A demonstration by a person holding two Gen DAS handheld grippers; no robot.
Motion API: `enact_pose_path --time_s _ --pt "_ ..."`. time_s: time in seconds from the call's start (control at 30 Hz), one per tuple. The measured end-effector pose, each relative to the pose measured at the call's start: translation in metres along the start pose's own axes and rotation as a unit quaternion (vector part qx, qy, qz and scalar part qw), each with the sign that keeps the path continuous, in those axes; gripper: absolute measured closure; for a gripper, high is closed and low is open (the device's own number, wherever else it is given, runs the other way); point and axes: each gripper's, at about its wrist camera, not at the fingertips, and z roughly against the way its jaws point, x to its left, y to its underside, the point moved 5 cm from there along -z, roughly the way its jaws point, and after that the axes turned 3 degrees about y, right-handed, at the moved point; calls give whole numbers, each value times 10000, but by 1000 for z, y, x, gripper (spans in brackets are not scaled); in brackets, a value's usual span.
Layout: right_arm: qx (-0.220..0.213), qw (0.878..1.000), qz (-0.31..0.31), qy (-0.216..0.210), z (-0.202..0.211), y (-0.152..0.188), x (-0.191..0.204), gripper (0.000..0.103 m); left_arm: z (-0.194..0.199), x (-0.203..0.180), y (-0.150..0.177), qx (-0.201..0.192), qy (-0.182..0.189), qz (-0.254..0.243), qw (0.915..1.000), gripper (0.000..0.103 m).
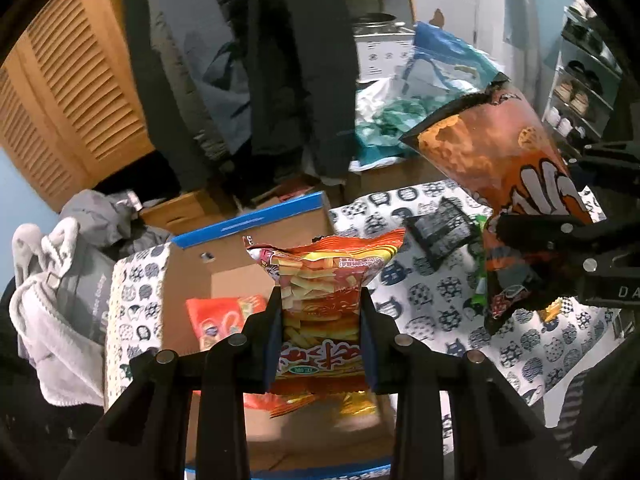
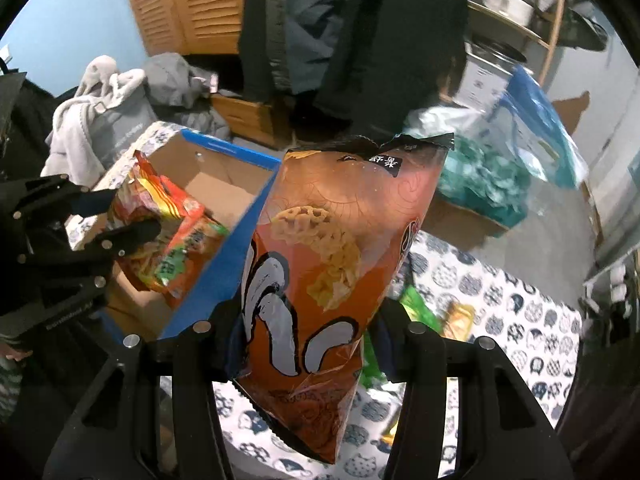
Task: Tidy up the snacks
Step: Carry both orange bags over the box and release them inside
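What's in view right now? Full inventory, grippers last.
red snack bag: 1, red and yellow, clamped in left gripper above the box
orange snack bag: 1, orange with black top, clamped in right gripper
box: 1, brown cardboard with blue rim, on the cloth
snack pack in box: 1, red-orange, on the box floor
cloth: 1, white with dark cat print, under everything
black pack: 1, black, on the cloth beyond the grippers
green packs: a few, green, on the cloth; count unclear
coats: dark, hanging behind
blue bag: 1, blue plastic, far right
left gripper: shut on red bag
right gripper: shut on orange bag
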Motion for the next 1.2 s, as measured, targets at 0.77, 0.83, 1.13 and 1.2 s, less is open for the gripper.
enact_pose_path --time_s 0.77,0.83,1.13,1.2 --pt "189 9956 778 -486 -52 -53 106 52 -20 89 44 374 -580 634 9956 69" --pt "220 9950 832 -507 -57 -54 111 52 -23 92 46 411 -590 677 9951 69" --pt "342 9931 917 -639 -75 -59 126 52 -27 98 51 530 -663 749 9936 69" --pt "332 9929 930 -669 -76 -61 129 52 -28 99 51 543 -664 761 9934 69"
